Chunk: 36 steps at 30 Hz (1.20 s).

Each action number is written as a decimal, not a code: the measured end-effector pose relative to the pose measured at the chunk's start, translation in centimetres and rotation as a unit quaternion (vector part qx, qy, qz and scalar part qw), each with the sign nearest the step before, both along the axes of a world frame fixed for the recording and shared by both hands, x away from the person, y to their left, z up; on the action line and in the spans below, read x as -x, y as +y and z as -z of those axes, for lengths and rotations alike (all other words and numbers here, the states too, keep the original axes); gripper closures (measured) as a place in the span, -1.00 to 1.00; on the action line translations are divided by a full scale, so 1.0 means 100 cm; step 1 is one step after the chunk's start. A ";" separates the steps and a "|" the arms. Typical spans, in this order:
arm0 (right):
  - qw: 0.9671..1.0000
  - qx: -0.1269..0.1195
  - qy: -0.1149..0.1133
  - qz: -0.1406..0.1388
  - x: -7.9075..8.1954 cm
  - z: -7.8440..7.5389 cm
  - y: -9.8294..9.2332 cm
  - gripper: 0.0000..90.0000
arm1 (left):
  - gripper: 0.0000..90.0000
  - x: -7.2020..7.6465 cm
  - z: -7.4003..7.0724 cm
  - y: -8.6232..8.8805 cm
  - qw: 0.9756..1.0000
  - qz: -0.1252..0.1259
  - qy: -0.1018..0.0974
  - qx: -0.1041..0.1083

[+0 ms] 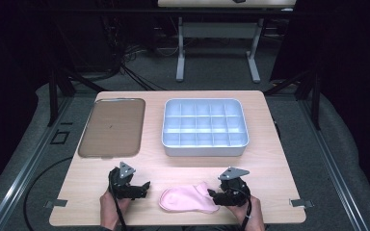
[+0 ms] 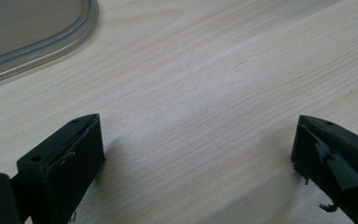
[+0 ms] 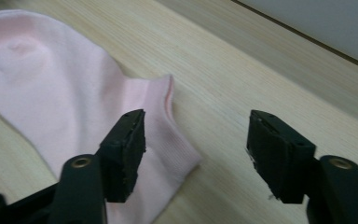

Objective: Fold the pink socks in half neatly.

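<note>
High view: tray (image 1: pixel 111 127), divided box (image 1: pixel 204 126) beyond sock (image 1: pixel 188 198).

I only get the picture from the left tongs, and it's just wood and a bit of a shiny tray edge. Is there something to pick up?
Observer: Yes. A pink sock lies flat near the front edge of the table, between the two hands.
Operator: Are the other tongs holding it?
Observer: No. The right tongs stand open over the sock's cuff, with one jaw above the fabric and the other above bare wood.
Operator: Where could the sock go?
Observer: Behind it stands a pale box with many compartments, all empty, to the right of the flat tray.
</note>
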State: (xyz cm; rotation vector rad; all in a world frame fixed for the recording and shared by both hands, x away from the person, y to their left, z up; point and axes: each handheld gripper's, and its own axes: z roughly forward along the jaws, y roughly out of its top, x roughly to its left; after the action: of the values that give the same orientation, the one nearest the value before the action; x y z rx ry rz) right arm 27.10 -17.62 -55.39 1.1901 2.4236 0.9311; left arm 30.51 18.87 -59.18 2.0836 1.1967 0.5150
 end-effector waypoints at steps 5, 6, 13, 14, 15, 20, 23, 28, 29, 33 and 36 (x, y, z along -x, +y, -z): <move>1.000 -0.008 0.012 -0.003 -0.003 0.005 -0.005 0.19 | -0.95 0.000 0.000 0.000 1.000 0.000 -0.001 -0.001; 1.000 -0.010 0.012 -0.005 -0.003 0.005 -0.004 0.23 | -0.95 0.000 0.000 0.000 1.000 0.000 -0.001 -0.001; 0.999 0.024 0.009 -0.021 -0.004 0.011 0.009 0.29 | -0.95 0.000 0.000 0.000 1.000 0.002 0.000 0.000; 0.999 0.029 0.010 -0.021 -0.004 0.011 0.010 0.28 | -0.95 0.000 0.000 0.000 1.000 0.002 0.000 0.000; 0.999 0.033 0.005 -0.013 -0.004 0.011 0.011 0.28 | -0.95 0.000 0.000 0.000 1.000 0.002 0.000 0.000; 0.998 0.056 -0.003 0.019 -0.004 0.010 0.010 0.26 | -0.95 0.000 0.000 0.000 1.000 0.001 0.000 -0.001; 0.997 0.059 -0.003 0.039 -0.003 0.010 0.008 0.26 | -0.95 0.000 0.000 0.000 1.000 0.000 0.001 -0.001; 0.998 0.034 0.004 0.048 -0.004 0.011 0.004 0.17 | -0.91 0.001 -0.001 0.000 1.000 -0.004 0.000 0.004; 0.999 0.029 0.008 0.045 -0.005 0.011 0.002 0.10 | -0.87 0.001 -0.001 0.001 1.000 -0.002 0.000 0.005; 0.999 0.002 0.003 0.039 -0.006 0.005 -0.004 0.06 | -0.83 0.009 -0.007 0.001 0.999 0.004 0.000 0.045; 0.999 -0.006 0.007 0.034 -0.007 0.003 -0.006 0.06 | -0.83 0.017 -0.015 -0.006 0.997 0.029 0.003 0.065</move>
State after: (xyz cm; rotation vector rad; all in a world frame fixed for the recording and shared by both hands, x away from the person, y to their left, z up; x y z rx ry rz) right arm 27.83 -18.25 -55.72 1.2781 2.3760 0.9216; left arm 28.83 18.24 -57.64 2.0050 1.1385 0.3934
